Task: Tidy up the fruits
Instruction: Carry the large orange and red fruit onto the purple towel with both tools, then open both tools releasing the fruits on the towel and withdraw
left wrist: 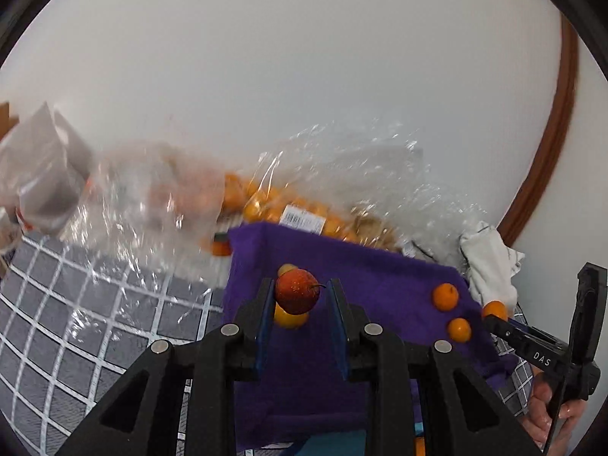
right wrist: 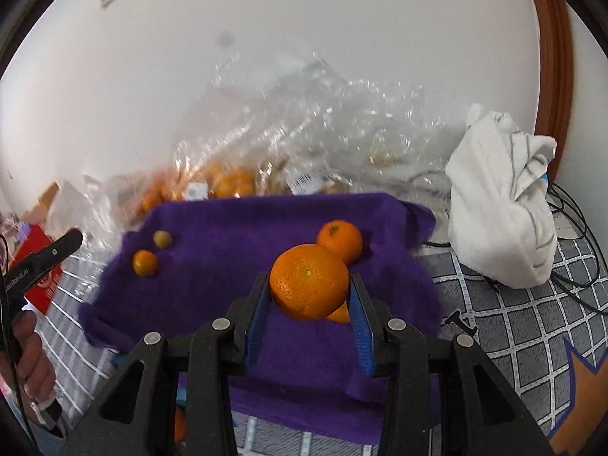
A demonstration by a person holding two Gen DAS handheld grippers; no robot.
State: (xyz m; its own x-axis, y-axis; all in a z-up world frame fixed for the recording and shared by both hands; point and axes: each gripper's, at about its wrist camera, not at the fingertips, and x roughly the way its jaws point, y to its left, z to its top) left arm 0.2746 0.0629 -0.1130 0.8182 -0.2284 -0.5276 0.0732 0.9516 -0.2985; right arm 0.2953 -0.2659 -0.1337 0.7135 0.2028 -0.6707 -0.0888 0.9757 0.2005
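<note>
My left gripper point(left wrist: 301, 285) is shut on a small red fruit point(left wrist: 297, 296) with a thin stem, held above a purple cloth point(left wrist: 361, 266). Two small yellow fruits point(left wrist: 290, 320) lie on the cloth right below and behind it. My right gripper point(right wrist: 308, 280) is shut on a large orange point(right wrist: 308, 285) over the same purple cloth point(right wrist: 228, 228). A smaller orange point(right wrist: 339, 240) rests behind it and another point(right wrist: 341, 314) peeks out underneath. Two little fruits point(right wrist: 144, 262) sit at the cloth's left. In the left wrist view the right gripper's finger point(left wrist: 505, 328) shows at the right edge.
Crumpled clear plastic bags point(left wrist: 266, 205) holding several oranges lie behind the cloth against the white wall. A bundled white towel point(right wrist: 501, 205) and black cables point(right wrist: 570, 266) sit to the right. A red box point(right wrist: 38, 266) is at the left. The grey grid-patterned tablecloth point(left wrist: 76, 304) surrounds the cloth.
</note>
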